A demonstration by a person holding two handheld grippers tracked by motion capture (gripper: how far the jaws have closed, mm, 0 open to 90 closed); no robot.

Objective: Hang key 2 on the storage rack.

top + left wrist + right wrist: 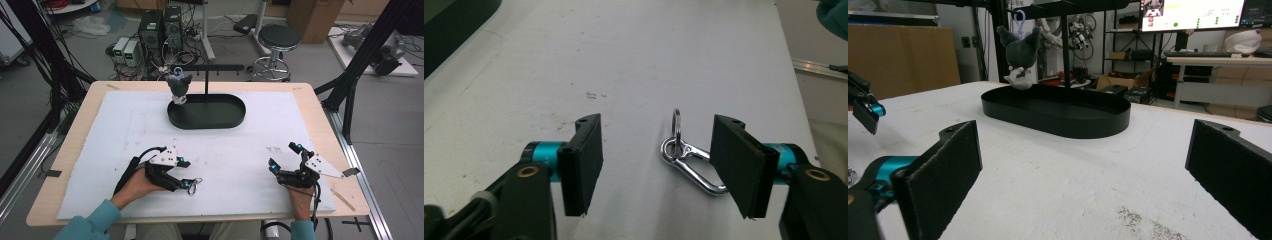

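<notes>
Right now the wide light-wood table (70, 150), covered by one white foam sheet (135, 135), carries a single black oval tray (235, 116) with a thin black T-shaped stand (206, 82) rising from it, set toward the far edge. One dark grey plush keychain toy (179, 86) hangs from the stand's crossbar over the tray's left end; I take the stand to be there for hanging such trinkets. Nearer the person than the tray sit two hand-held tools. The left gripper (186, 173), left of the tray, has its jaws spread wide with nothing pinched. One silver metal carabiner with a small split ring (688, 161) lies flat on the sheet between those jaws, close to one pad (seemingly lined up for a grab). The right gripper (285, 155), right of the tray, rests low with jaws wide apart and empty, probably waiting.
</notes>
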